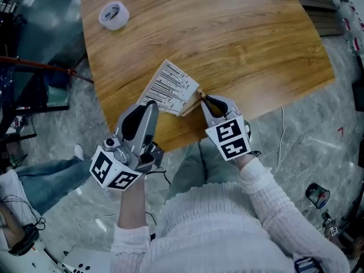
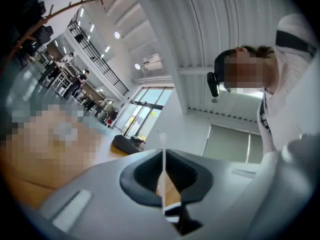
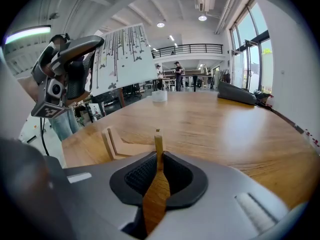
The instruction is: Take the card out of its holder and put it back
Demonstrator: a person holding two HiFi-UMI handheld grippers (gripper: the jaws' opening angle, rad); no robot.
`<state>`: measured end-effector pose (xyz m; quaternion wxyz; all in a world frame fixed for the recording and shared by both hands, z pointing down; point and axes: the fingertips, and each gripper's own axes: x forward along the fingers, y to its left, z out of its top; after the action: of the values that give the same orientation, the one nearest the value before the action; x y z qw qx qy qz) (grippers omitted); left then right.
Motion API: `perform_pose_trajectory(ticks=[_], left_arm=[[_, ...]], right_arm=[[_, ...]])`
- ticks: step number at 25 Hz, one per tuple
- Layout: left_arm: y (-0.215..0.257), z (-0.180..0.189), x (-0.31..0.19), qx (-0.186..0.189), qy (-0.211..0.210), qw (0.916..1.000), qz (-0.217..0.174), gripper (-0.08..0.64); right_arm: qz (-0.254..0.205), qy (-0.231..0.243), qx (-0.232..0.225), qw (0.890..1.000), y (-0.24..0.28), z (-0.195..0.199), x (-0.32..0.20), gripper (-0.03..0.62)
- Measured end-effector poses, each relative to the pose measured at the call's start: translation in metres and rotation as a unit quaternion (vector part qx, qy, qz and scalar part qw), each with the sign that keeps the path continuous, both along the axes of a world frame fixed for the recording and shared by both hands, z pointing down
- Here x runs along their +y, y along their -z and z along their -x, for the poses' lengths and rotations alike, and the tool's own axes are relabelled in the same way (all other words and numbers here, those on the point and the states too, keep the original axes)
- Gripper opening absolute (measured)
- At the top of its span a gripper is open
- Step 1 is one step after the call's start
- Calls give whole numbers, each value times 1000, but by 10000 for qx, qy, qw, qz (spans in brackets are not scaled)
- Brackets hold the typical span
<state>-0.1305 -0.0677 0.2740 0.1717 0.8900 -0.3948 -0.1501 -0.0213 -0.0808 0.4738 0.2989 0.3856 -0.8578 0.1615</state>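
My left gripper (image 1: 151,103) is shut on the lower edge of a white card (image 1: 170,86) printed with black lines, holding it tilted above the table, free of the holder. In the left gripper view the card (image 2: 163,156) shows edge-on between the closed jaws. The right gripper view shows the card (image 3: 124,55) raised at the left in the left gripper (image 3: 75,51). My right gripper (image 1: 203,100) is shut on a thin wall (image 3: 158,145) of the wooden card holder (image 1: 192,104), which lies on the table near its front edge. The holder's low frame (image 3: 118,145) lies just left of the jaws.
A roll of white tape (image 1: 114,15) lies at the far left corner of the wooden table (image 1: 244,44). A dark bag (image 3: 240,94) rests at the far right in the right gripper view. The table's front edge runs just under both grippers. A can (image 1: 317,195) stands on the floor.
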Motion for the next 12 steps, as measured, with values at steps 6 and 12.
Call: perform_pose_trajectory(ticks=[6,12], left_arm=[[8,0,2,35,111,9999,42,20],[9,0,2,47,215,9997,74,20]], right_arm=[[34,-76,-3,10000,0,-5,-2,34],[72,-57,-6,10000,-1,-5,-3,34]])
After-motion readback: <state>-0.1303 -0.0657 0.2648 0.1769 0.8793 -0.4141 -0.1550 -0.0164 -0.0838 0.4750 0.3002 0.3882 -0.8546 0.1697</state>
